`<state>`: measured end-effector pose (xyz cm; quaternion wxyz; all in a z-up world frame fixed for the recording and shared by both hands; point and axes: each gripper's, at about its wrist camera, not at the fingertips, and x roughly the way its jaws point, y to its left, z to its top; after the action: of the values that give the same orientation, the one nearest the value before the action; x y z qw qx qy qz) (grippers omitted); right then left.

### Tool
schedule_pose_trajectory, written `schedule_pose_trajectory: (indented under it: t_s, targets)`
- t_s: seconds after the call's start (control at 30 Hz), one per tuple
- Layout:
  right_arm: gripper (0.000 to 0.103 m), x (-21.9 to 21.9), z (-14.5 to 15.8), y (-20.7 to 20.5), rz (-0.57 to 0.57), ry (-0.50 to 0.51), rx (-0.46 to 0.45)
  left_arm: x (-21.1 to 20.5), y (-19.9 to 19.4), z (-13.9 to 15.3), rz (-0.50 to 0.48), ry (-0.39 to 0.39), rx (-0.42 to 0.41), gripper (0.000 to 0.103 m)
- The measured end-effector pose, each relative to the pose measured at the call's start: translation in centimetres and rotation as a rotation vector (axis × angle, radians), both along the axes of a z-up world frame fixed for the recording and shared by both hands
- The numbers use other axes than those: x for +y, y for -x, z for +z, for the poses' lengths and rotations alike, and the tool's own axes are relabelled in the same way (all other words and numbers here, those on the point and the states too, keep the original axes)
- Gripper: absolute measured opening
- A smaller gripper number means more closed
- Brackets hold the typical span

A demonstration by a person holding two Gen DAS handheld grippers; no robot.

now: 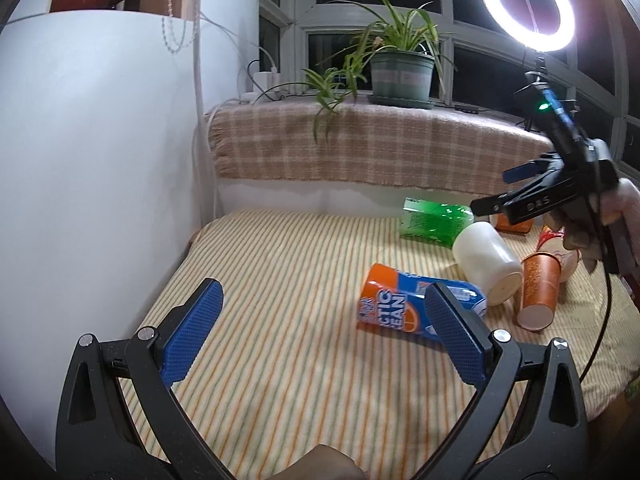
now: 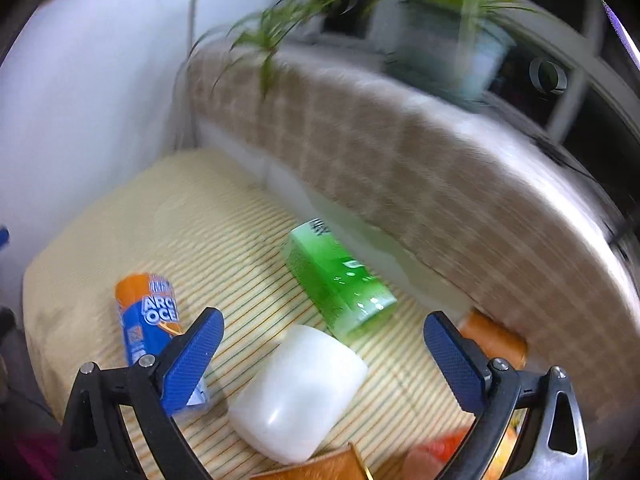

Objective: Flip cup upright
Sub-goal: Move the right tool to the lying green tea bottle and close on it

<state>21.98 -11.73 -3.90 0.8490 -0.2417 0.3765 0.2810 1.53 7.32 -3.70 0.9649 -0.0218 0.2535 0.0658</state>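
Note:
A white cup (image 1: 486, 262) lies on its side on the striped cloth, mouth toward the near right; it also shows in the right wrist view (image 2: 298, 390), low and centred between the fingers. My right gripper (image 2: 324, 334) is open and empty, hovering just above and behind the cup; it also shows in the left wrist view (image 1: 490, 188) above the cup. My left gripper (image 1: 324, 308) is open and empty, over the near left of the cloth, well left of the cup. The right wrist view is blurred.
An orange and blue can (image 1: 404, 306) lies beside the cup. A green pack (image 1: 434, 220) lies behind it. An orange paper cup (image 1: 538, 290) lies to its right. A checked blanket (image 1: 360, 144), a potted plant (image 1: 402, 72) and a ring light (image 1: 527, 6) stand behind. A white wall (image 1: 100, 140) is at left.

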Motion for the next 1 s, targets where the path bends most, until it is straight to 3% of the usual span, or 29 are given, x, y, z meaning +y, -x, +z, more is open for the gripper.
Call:
schedule_pose_trajectory:
  t_s: [0.23,1.0]
  targets:
    - [0.097,3.1,-2.6,-3.3,0.053,0.149,0.034,1.5,0.1,-0.4,0.031,0.007,0.011,0.102]
    - [0.091,8.6,-9.3,-8.8,0.112,0.413,0.077,3.3,-0.5,-1.0,0.070,0.021,0.025,0.102]
